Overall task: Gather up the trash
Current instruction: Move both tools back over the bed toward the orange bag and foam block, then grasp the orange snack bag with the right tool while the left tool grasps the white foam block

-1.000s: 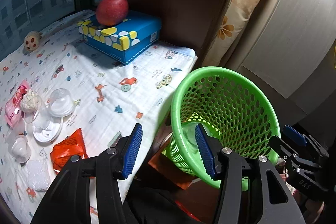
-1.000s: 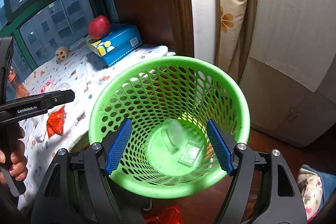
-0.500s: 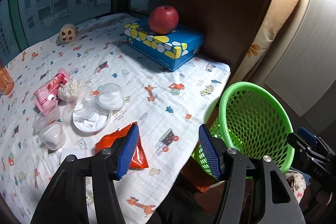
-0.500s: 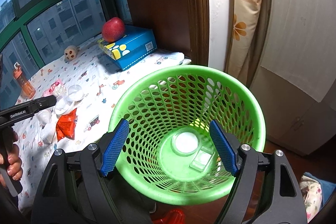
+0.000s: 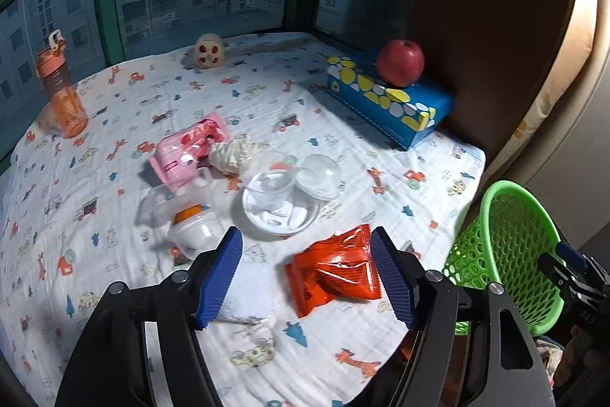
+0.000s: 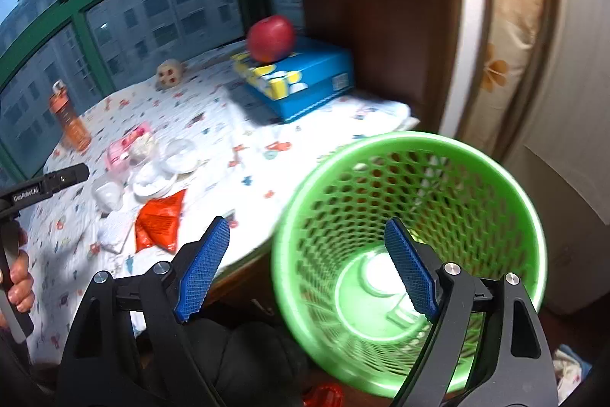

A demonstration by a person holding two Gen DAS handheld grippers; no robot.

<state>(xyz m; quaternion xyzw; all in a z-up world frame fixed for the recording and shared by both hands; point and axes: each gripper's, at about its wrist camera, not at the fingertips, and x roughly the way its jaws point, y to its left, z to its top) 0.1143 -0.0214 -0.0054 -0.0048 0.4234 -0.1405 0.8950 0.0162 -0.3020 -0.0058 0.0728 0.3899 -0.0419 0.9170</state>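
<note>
Lying crumpled on the printed cloth, the orange wrapper sits near the table edge, just beyond the left gripper, jaws wide, empty. Likely light, crinkly, slippery; pinch a raised fold. Clear plastic cups behind. Right gripper, gaping and empty, above the green basket.

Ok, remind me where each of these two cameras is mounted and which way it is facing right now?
Left wrist: on the left gripper, open above the bed, facing the orange wrapper and clear cups; the right gripper shows at far right.
Right wrist: on the right gripper, open, facing the green basket beside the bed; the left gripper and hand show at left.
Shared: wrapper, basket, apple, blue box.
</note>
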